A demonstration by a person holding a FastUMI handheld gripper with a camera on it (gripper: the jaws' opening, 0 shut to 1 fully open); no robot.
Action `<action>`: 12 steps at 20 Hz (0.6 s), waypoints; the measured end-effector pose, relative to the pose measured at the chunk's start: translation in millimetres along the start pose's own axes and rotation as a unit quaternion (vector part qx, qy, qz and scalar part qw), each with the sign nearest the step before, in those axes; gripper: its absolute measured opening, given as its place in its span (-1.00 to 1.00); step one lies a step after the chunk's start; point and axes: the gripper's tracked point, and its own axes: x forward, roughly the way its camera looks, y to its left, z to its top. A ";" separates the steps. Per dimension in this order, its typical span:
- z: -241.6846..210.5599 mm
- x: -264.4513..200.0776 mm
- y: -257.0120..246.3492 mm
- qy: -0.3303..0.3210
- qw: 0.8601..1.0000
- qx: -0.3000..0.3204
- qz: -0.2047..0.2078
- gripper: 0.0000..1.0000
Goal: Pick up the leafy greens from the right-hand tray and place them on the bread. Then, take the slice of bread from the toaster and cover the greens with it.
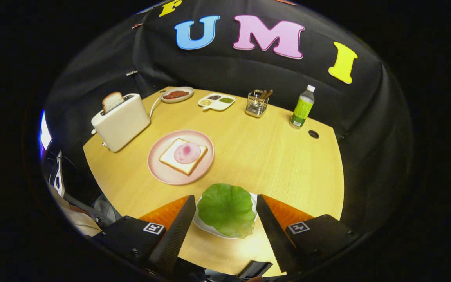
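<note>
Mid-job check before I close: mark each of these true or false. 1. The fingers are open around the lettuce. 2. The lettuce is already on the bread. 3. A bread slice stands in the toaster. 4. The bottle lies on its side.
1. True: the gripper is open, its fingers on either side of the lettuce leaf, which lies on a white tray.
2. False: the bread on the pink plate carries just a round ham slice.
3. True: a bread slice stands in the toaster.
4. False: the bottle stands upright.

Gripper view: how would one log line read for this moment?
gripper open, straddling lettuce | lettuce on white tray | bread in toaster
</note>
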 end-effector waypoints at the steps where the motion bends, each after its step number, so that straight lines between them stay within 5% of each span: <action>1: -6.3 7.7 -1.5 0.011 1.000 -0.004 0.001 0.95; 12: -65.9 82.4 -1.9 0.119 0.992 -0.025 0.034 0.81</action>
